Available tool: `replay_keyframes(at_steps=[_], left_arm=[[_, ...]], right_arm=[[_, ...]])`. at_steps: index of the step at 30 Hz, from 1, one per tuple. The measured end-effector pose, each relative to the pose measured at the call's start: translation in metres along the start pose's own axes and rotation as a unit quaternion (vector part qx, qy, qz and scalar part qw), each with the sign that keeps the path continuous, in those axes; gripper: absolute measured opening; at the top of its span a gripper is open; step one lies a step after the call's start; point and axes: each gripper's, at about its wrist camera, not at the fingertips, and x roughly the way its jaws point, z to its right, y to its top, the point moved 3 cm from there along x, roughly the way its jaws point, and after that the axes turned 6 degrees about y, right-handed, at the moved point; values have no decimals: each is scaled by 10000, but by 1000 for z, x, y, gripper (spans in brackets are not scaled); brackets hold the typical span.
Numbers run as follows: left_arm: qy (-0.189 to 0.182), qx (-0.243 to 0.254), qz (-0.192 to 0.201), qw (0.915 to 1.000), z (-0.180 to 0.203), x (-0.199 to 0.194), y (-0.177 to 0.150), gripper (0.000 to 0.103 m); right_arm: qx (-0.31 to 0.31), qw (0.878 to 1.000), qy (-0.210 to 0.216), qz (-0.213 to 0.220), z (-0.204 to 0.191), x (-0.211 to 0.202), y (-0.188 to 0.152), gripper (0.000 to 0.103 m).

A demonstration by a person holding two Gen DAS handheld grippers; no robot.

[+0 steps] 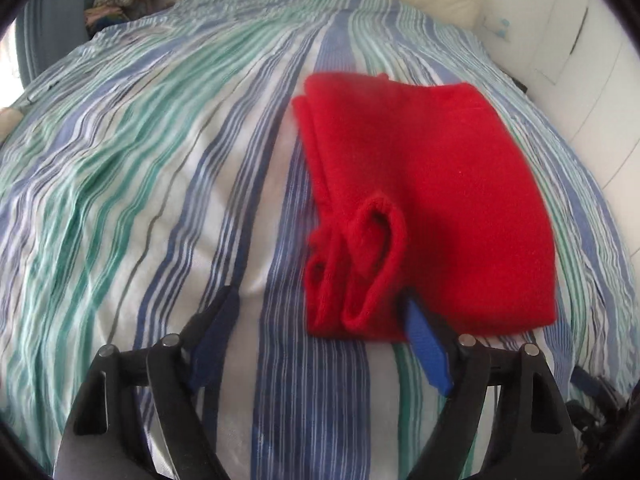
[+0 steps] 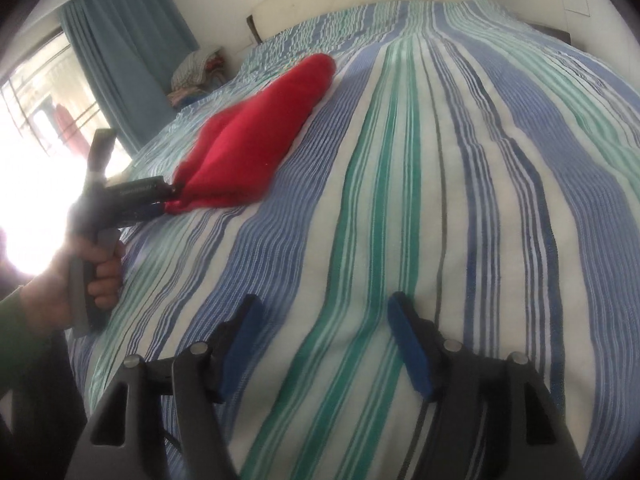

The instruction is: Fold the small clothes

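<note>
Blue-padded left gripper (image 1: 320, 320) jaws spread wide, empty, one pad just beside the near hem of a folded red garment (image 1: 432, 200) on the striped bedspread (image 1: 160, 200). Right gripper (image 2: 324, 340) likewise parted, holding nothing, well apart from it. Soft, light, floppy knit by the look — best pinched at a corner or hem.

1. Red knit garment (image 1: 432, 208), fuzzy fabric, folded into a compact, roughly rectangular stack.
2. Lies flat on striped bedspread (image 1: 160, 184).
3. Layered edges visible along one side; a looped hem opening at the near corner.
</note>
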Motion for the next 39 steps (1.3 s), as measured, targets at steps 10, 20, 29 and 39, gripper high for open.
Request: replay_keyframes(at_steps=[10,20,29,39], left_arm=[[353,69,54,9993,-38,-47,-20,93],[831,286,350,9955,-26,-71,-18,98],[1157,281,273,9925,-35,-71,-21,98],[698,219,-168,9972,-35,-54,-32,98]], right_arm=[[-324,9994,-142,36,-10,6,-3,75],[-497,9983,-311,18,-14,8,-5,77],[-580,9974,-433,2,-17,10,-5,77],[-692,9959,-581,-40,-20,13,-6,78]])
